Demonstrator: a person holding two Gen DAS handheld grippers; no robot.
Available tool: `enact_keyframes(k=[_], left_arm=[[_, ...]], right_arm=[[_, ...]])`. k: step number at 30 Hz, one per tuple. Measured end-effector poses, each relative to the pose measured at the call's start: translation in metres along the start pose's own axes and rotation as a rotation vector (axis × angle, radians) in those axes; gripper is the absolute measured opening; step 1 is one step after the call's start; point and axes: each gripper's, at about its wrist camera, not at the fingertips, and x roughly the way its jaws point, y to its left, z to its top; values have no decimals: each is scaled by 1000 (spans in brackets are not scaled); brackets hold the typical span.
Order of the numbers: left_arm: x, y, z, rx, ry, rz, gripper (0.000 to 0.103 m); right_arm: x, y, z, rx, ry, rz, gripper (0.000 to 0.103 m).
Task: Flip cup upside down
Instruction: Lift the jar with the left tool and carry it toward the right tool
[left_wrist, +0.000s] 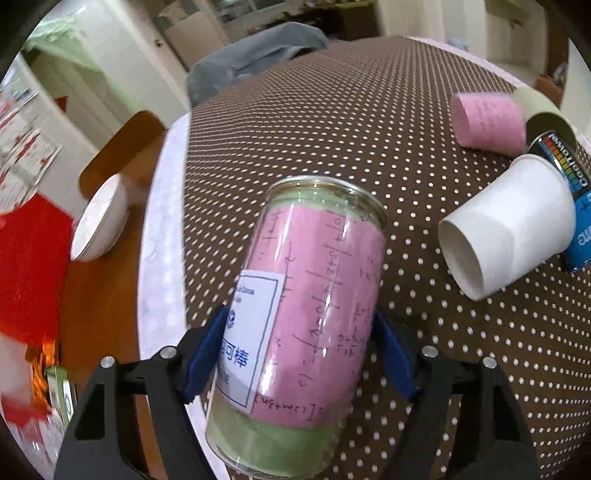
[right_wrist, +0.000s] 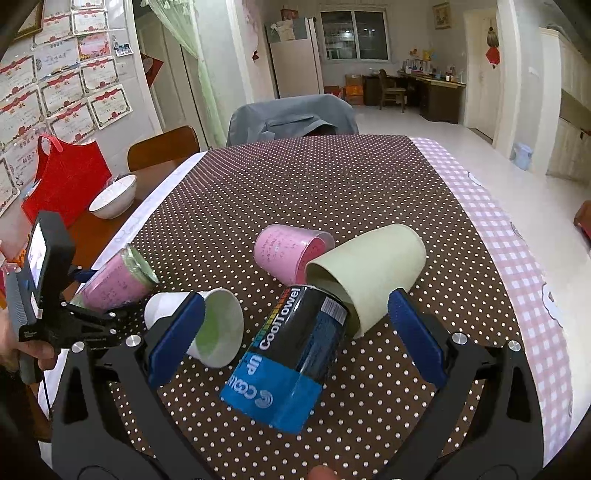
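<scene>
My left gripper (left_wrist: 299, 350) is shut on a clear cup (left_wrist: 303, 314) lined with pink and green paper, held tilted above the dotted tablecloth. The same cup shows in the right wrist view (right_wrist: 114, 284), in the left gripper (right_wrist: 92, 295). My right gripper (right_wrist: 291, 332) is open and empty, its blue fingers either side of a black and blue CoolTowel can (right_wrist: 291, 354) lying on the cloth. A white paper cup (right_wrist: 207, 325) lies on its side beside the left finger; it also shows in the left wrist view (left_wrist: 506, 225).
A pale green cup (right_wrist: 373, 269) lies over the can's end, a pink cup (right_wrist: 288, 254) on its side behind it. A white bowl (right_wrist: 112, 195) and red bag (right_wrist: 66, 177) sit at the left on the wooden table. A chair with grey cloth (right_wrist: 291, 118) stands at the far edge.
</scene>
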Motion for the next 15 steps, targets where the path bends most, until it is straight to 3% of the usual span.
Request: enact_keyframes(k=[8, 10, 15], left_arm=[[-63, -34, -27, -40, -97, 0, 75], [-78, -48, -33, -59, -127, -47, 75], [-115, -94, -46, -70, -185, -246, 75]], right_arm=[[-36, -11, -21, 9, -47, 16, 97], [-47, -18, -29, 12, -63, 12, 97], [-70, -37, -51, 36, -88, 0, 97]])
